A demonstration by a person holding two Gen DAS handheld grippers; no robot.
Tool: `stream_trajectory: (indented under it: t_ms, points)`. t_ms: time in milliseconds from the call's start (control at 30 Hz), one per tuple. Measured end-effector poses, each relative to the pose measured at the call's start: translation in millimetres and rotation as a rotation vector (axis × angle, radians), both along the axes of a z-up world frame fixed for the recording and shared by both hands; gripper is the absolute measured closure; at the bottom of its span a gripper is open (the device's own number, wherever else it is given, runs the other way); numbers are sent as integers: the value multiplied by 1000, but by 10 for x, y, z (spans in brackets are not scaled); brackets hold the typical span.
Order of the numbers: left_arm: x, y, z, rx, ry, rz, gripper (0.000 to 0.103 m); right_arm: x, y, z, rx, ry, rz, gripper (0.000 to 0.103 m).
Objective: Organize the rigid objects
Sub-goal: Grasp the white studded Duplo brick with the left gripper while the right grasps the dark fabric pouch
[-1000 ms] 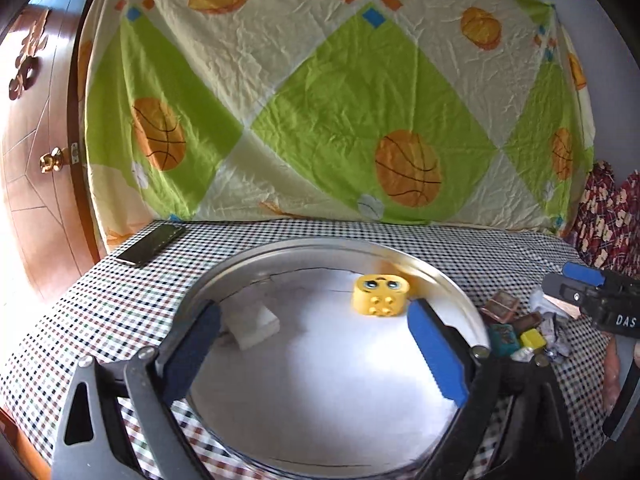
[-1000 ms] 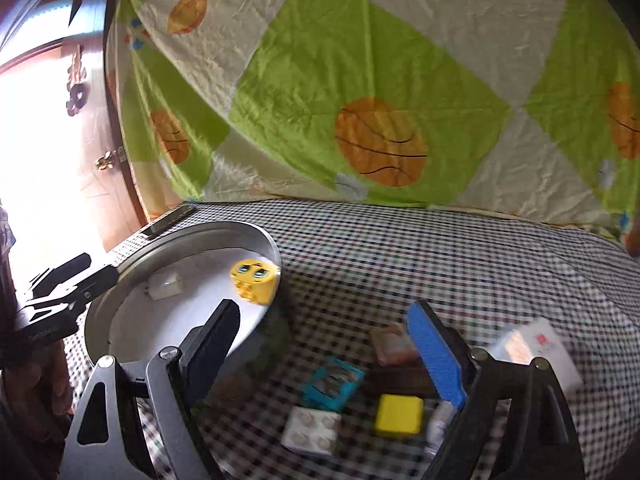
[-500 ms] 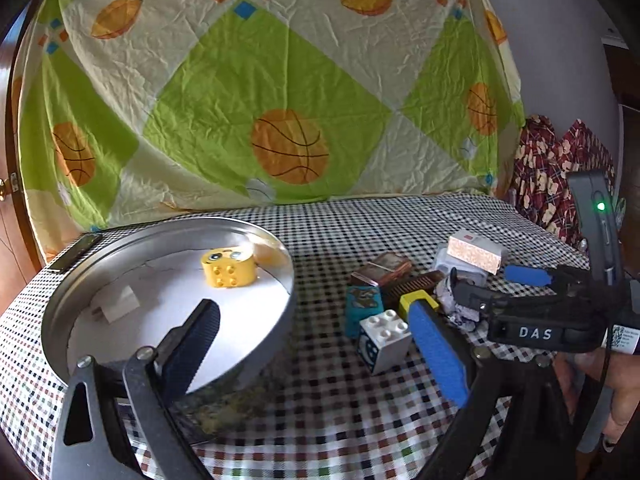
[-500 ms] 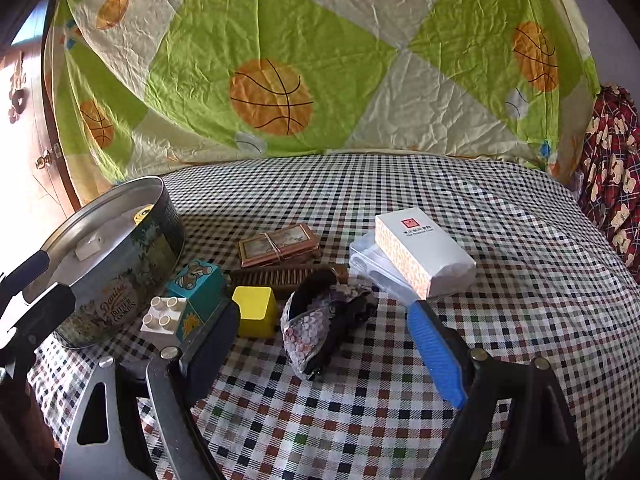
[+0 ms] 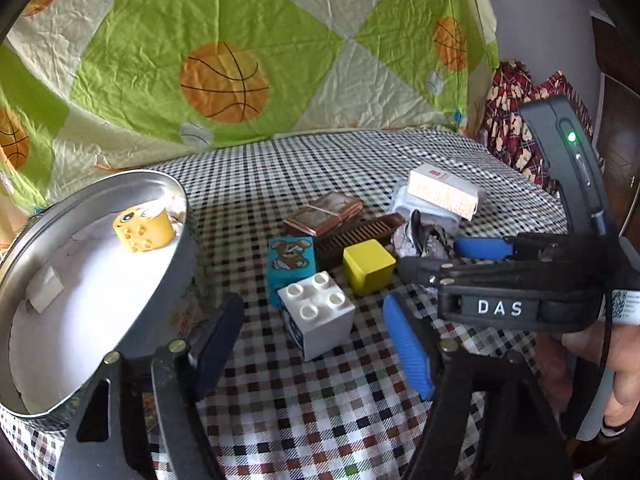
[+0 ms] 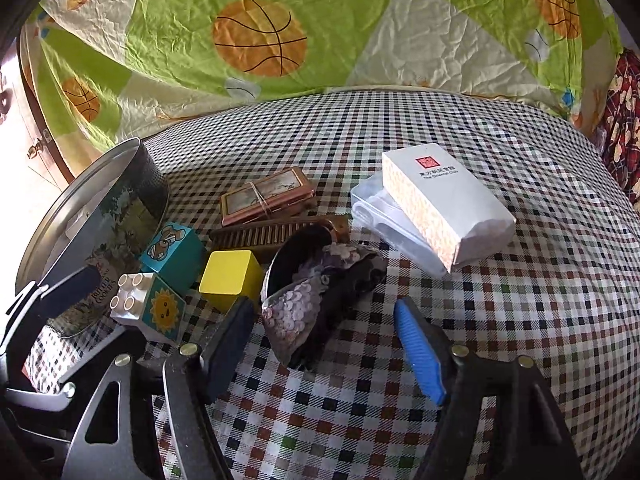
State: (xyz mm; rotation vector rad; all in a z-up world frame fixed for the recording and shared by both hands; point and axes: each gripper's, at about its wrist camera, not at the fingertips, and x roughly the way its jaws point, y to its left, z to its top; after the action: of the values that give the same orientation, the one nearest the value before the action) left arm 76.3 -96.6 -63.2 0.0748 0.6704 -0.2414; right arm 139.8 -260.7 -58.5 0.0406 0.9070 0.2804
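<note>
A round cookie tin stands at the left, holding a yellow round block and a small white piece. Beside it lie a white studded brick, a teal block, a yellow cube, a brown comb, a banded card stack, a sequined pouch and a white box on a clear case. My left gripper is open, just before the white brick. My right gripper is open, just before the pouch.
The checked tablecloth covers the table. A green and cream basketball sheet hangs behind it. A wooden door is at the far left. The right gripper's body crosses the left wrist view at the right.
My left gripper has swung right from over the tin to the white brick. My right gripper has moved right and closer to the pouch. Both stay open.
</note>
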Motion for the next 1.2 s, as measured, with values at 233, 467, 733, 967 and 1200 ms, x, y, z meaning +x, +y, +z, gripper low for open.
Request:
stream_trajectory:
  t_ms: [233, 467, 733, 967, 1200]
  points:
    - [204, -30, -92, -24, 100, -16, 43, 70, 44, -20, -18, 18, 16, 45]
    - [154, 35, -94, -64, 90, -13, 62, -48, 50, 85, -30, -59, 4, 49]
    - [91, 139, -20, -103, 17, 15, 62, -217, 16, 250, -44, -184, -35, 49]
    - [-11, 224, 53, -132, -64, 34, 62, -308, -34, 334, 11, -252, -41, 49]
    - [-131, 299, 118, -166, -147, 48, 62, -462, -75, 455, 111, -379, -52, 49]
